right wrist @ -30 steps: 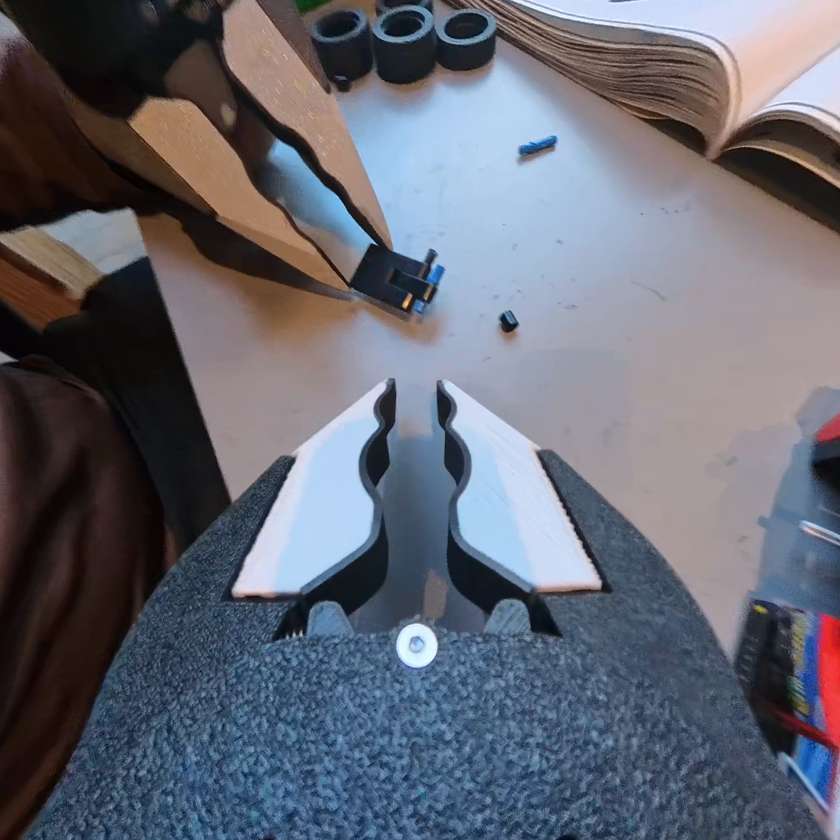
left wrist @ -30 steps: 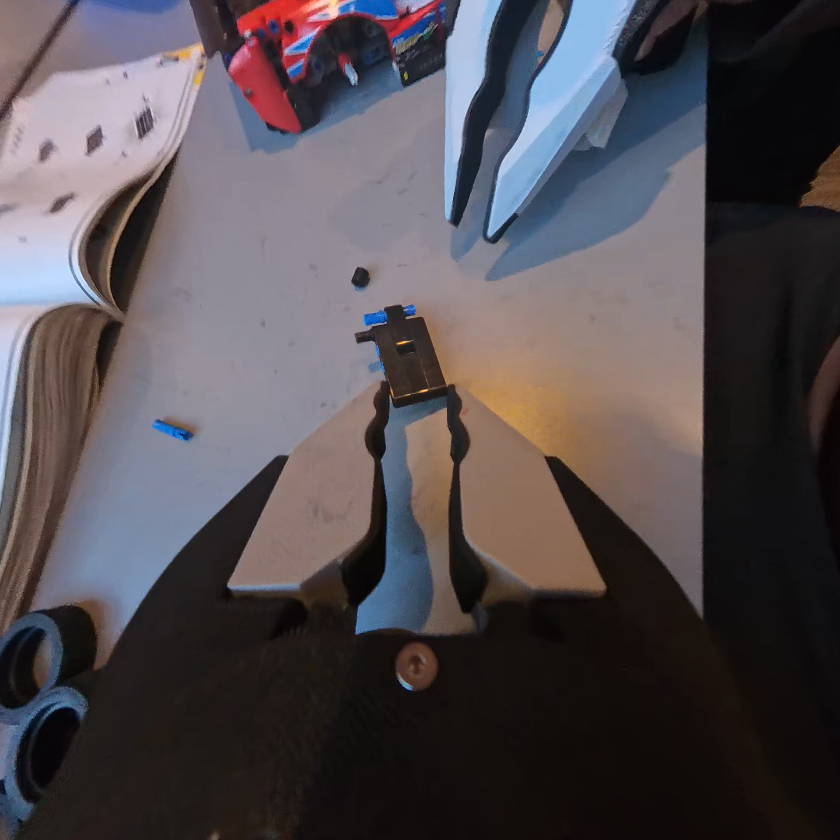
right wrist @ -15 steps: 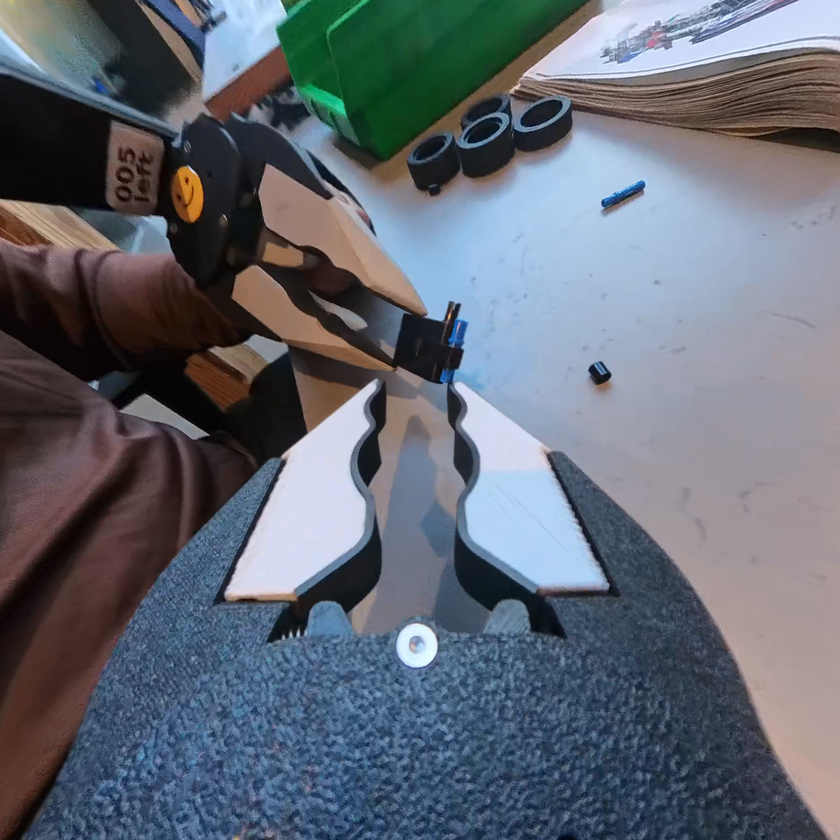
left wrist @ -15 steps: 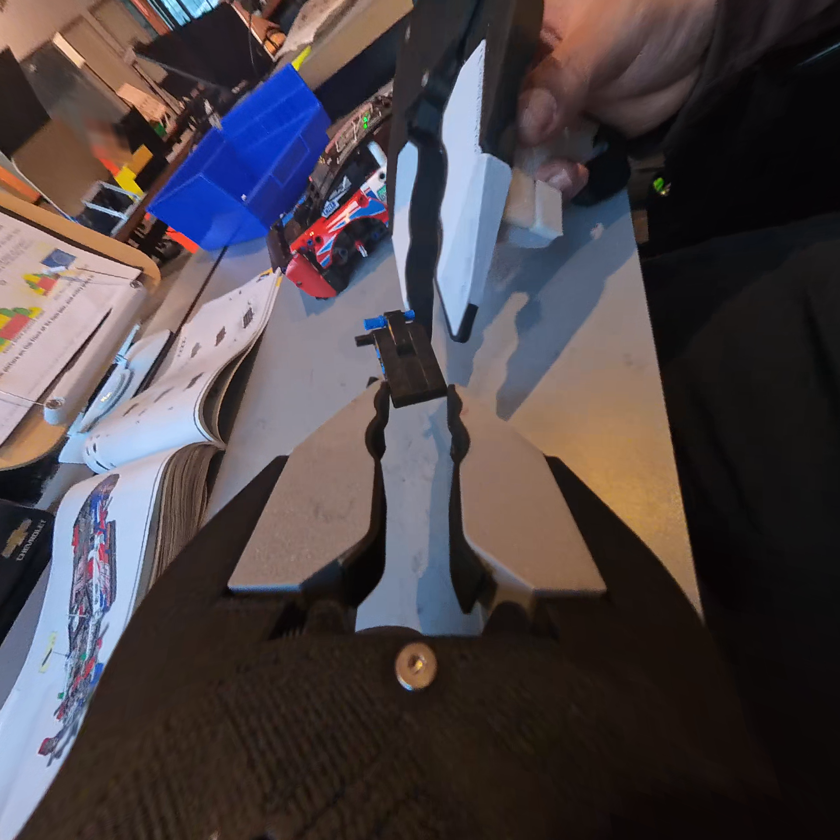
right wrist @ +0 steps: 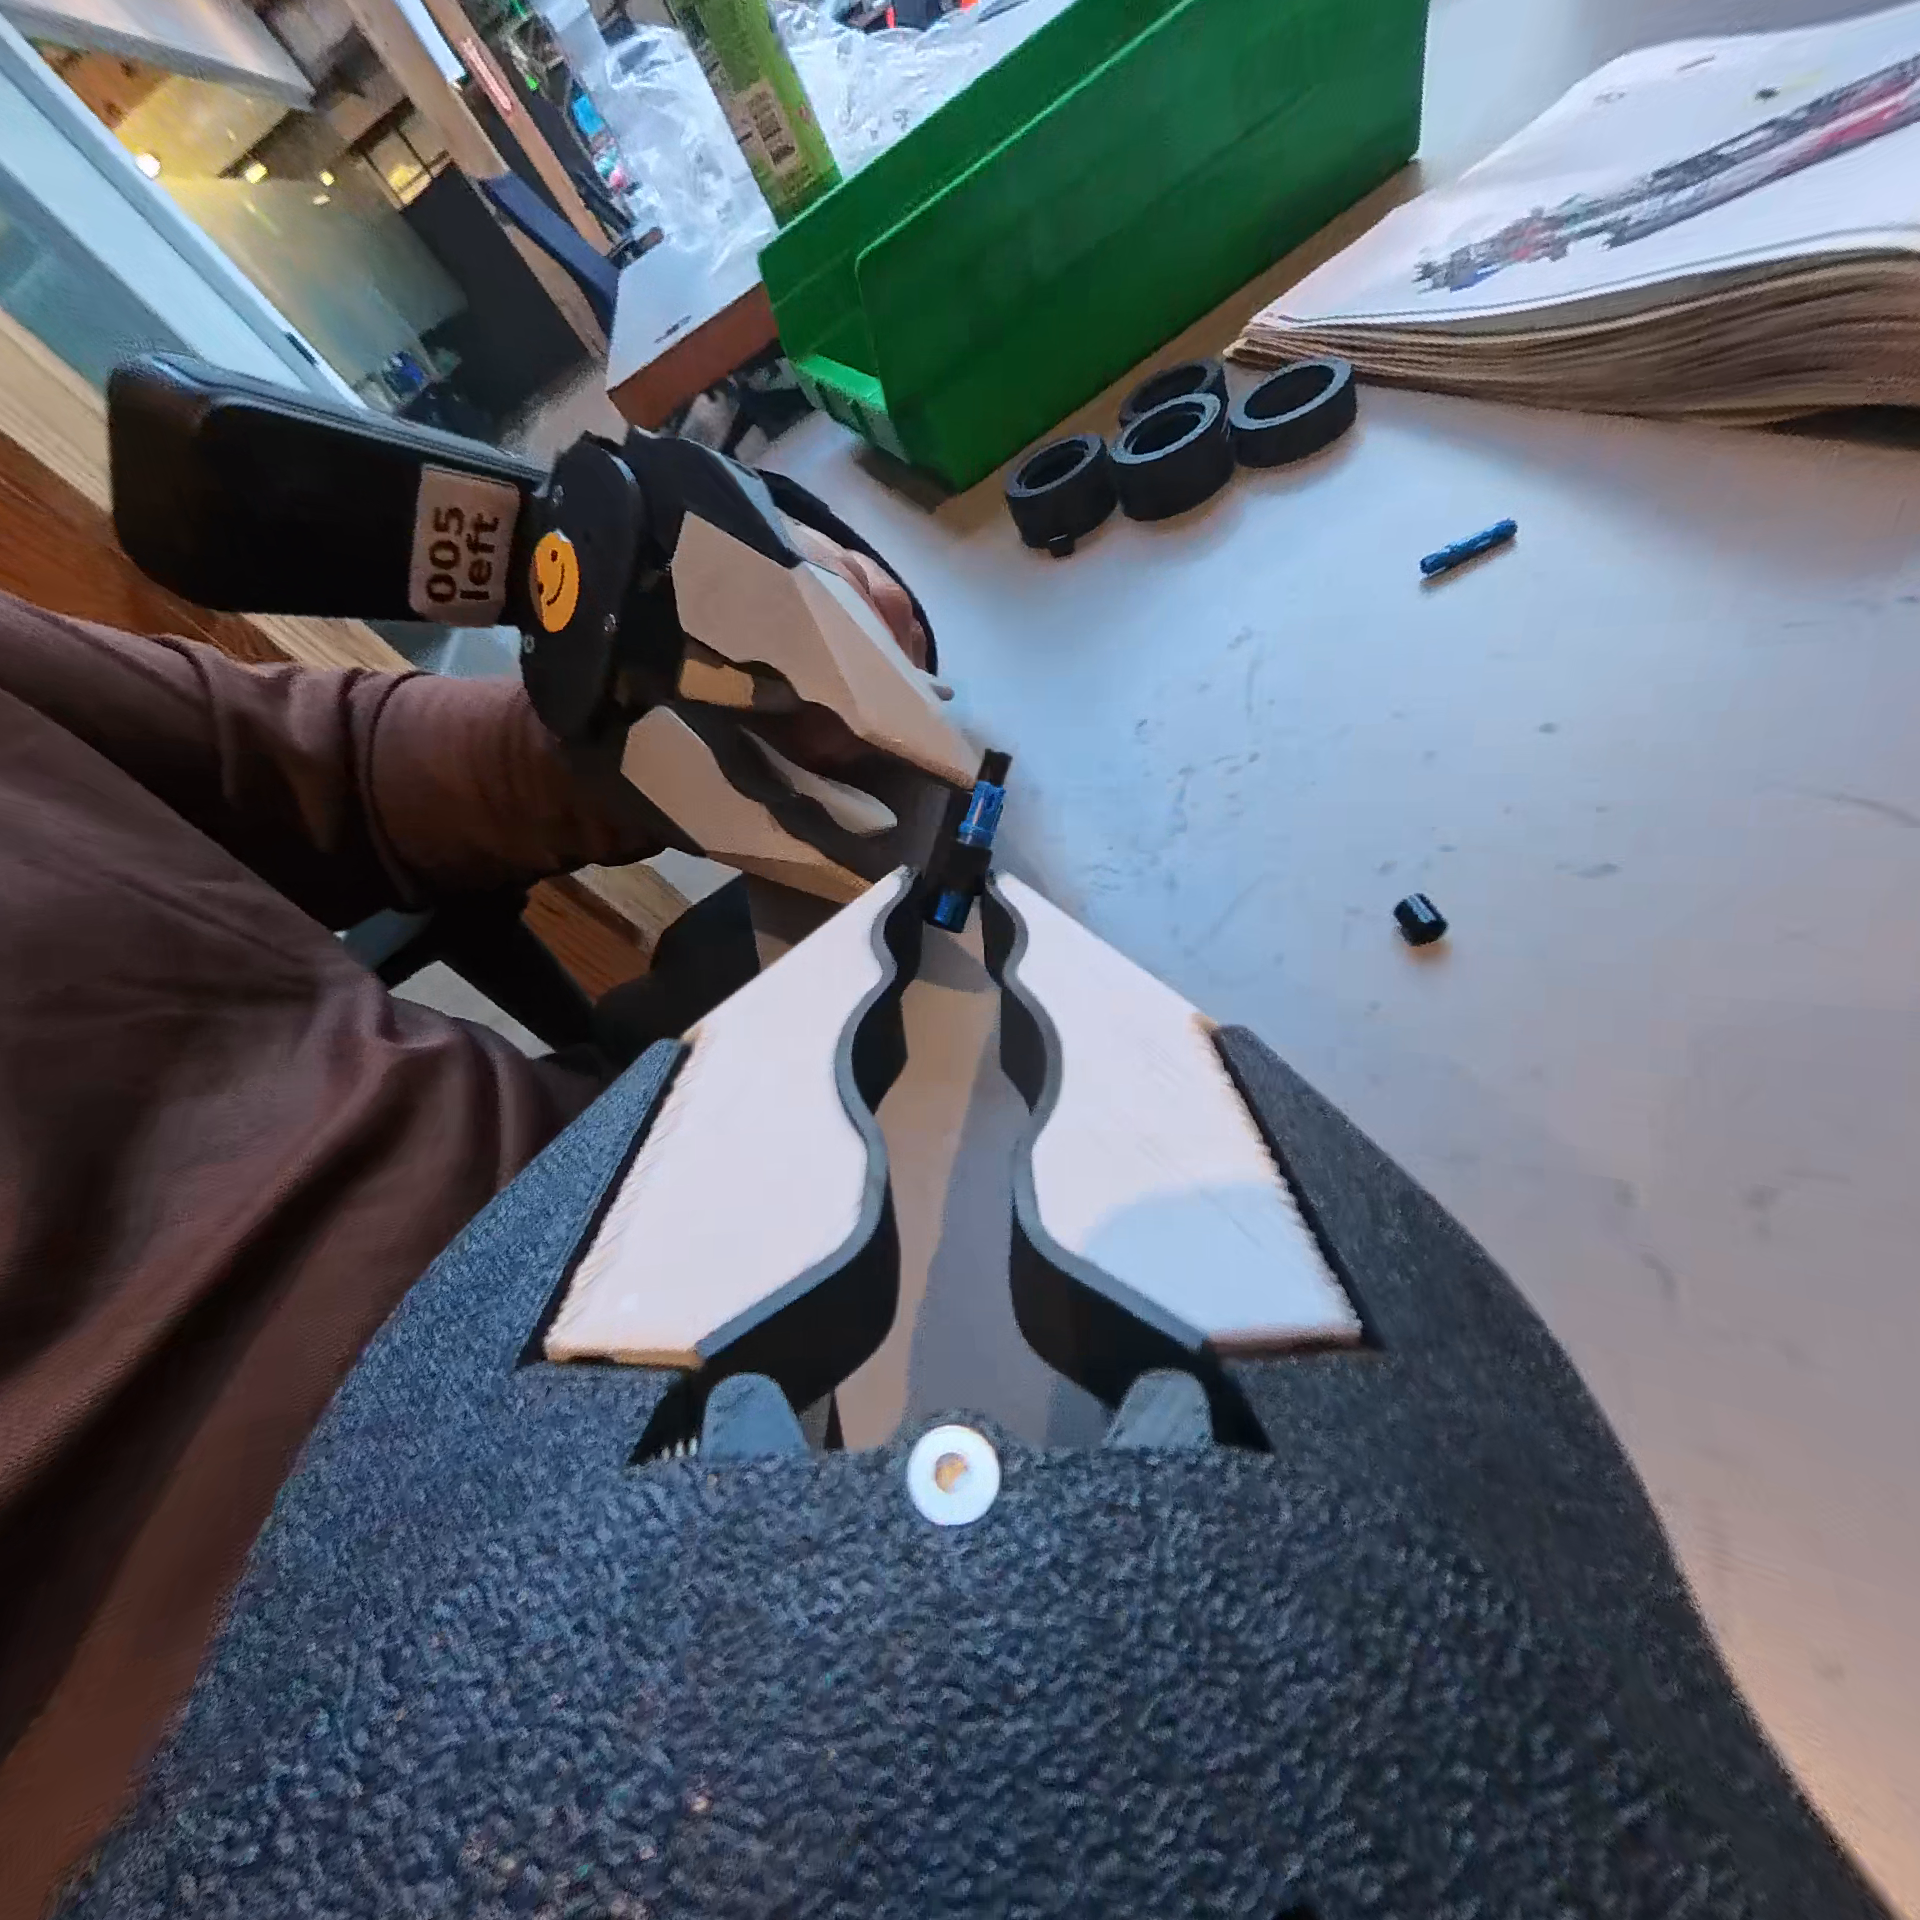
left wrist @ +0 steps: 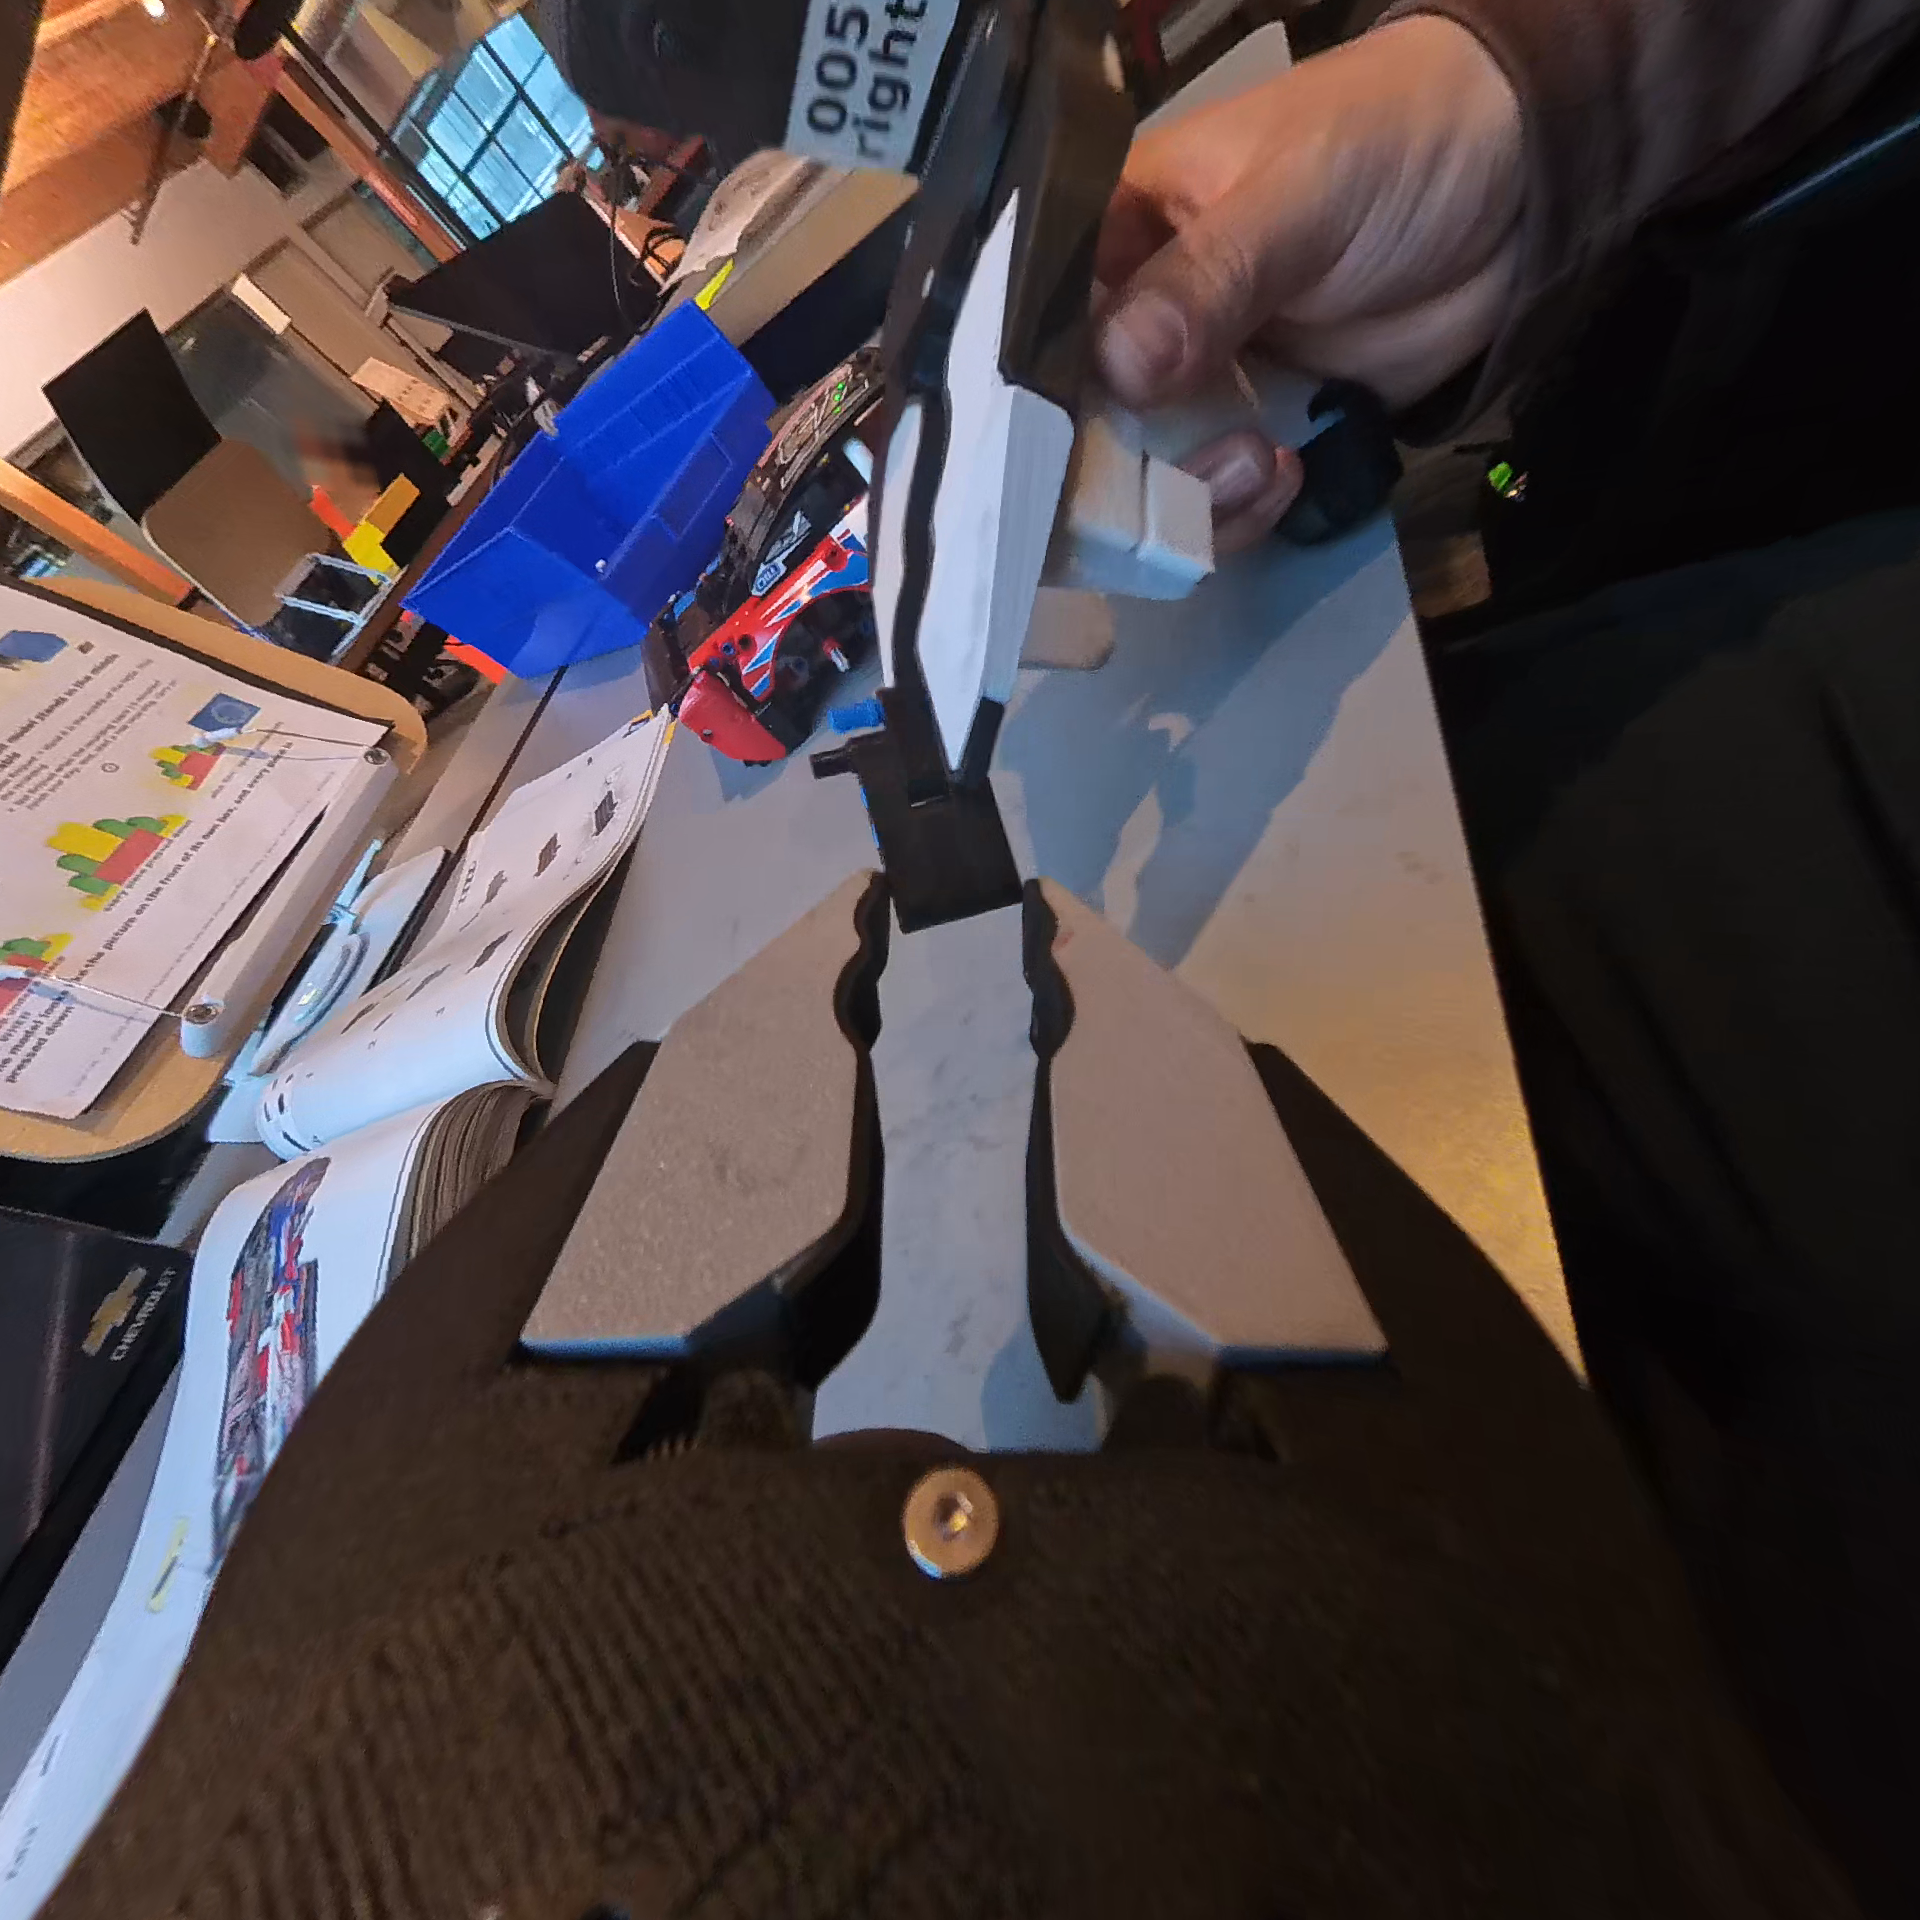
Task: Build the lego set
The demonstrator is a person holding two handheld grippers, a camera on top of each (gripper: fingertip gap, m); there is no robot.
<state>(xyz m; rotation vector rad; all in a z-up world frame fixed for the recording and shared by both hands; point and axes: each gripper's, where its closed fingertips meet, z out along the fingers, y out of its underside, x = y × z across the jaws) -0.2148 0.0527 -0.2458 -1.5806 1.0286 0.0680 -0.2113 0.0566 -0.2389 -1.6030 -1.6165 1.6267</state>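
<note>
Above the near table edge, left gripper [left wrist: 951,899] now holds the black sub-assembly [left wrist: 940,852] lifted off the table [right wrist: 1558,1039]. Right gripper [right wrist: 948,894] has closed in, narrowly parted tips straddling its blue pin [right wrist: 971,831]; likely seating or regrasping next.

A pale grey surface [right wrist: 1558,831] is lit warmly from one side. Windows [left wrist: 488,156] are seen beyond a dark monitor [left wrist: 540,281], and a wooden side table [left wrist: 260,665] stands nearby.
</note>
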